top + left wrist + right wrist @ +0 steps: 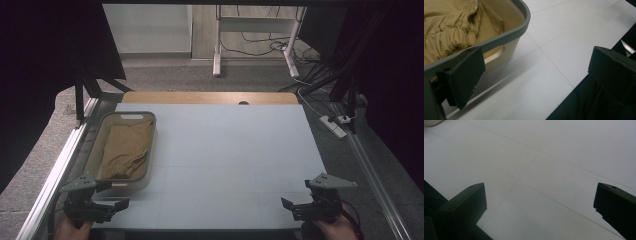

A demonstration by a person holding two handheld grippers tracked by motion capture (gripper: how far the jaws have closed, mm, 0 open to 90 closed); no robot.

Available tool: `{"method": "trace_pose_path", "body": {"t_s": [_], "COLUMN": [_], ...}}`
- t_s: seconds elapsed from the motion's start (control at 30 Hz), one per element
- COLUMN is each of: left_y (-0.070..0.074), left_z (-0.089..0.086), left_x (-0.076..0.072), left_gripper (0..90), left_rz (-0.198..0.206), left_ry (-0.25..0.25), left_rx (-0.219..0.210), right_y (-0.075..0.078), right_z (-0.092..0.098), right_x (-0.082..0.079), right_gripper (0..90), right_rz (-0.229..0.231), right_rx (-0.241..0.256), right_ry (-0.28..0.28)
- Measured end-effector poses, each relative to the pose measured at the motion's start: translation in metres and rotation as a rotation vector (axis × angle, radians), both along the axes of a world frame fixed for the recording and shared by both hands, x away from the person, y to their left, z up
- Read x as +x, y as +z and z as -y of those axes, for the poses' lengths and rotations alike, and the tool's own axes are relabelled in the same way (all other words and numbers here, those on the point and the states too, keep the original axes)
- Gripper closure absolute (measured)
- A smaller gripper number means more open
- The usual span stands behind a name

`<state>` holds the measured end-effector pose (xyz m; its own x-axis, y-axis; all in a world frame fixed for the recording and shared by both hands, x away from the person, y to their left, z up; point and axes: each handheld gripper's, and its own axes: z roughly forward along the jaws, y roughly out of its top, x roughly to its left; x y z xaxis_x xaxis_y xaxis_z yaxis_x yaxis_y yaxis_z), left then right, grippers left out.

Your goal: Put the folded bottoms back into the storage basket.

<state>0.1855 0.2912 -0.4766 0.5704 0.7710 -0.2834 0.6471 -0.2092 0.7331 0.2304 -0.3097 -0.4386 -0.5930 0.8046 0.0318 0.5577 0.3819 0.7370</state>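
Here, from the high view, a basket [98, 150] with a grey rim sits at the left side of the white table [225, 150], and a tan cloth [126, 150] lies crumpled inside it. The left gripper [116, 204] hovers just beside the basket's near end, while the right gripper [291, 206] is well apart from the basket, at the table's near right edge — a hand [332, 229] holds it from below. In the left gripper view, the jaws of the left gripper [534, 72] stand wide apart with nothing between them; one jaw is right by the basket [524, 22] rim, and the cloth [451, 30] shows gathered folds inside. In the right gripper view, the right gripper [539, 200] has its jaws spread wide too — bare table [544, 157] beneath them, far from the basket.
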Motion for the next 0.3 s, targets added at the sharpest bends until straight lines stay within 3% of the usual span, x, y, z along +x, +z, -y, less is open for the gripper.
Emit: {"method": "trace_pose_path", "body": {"t_s": [0.3], "left_y": [0.0000], "left_z": [0.0002], "left_x": [0.0014], "left_gripper": [2.0], "left_rz": [-0.008], "left_ry": [-0.008], "left_rx": [-0.010], "right_y": [-0.0006], "right_z": [0.0010], "right_x": [-0.0016], "right_gripper": [0.0], "right_rz": [-0.002], "right_rx": [-0.005], "right_ry": [-0.034]}}
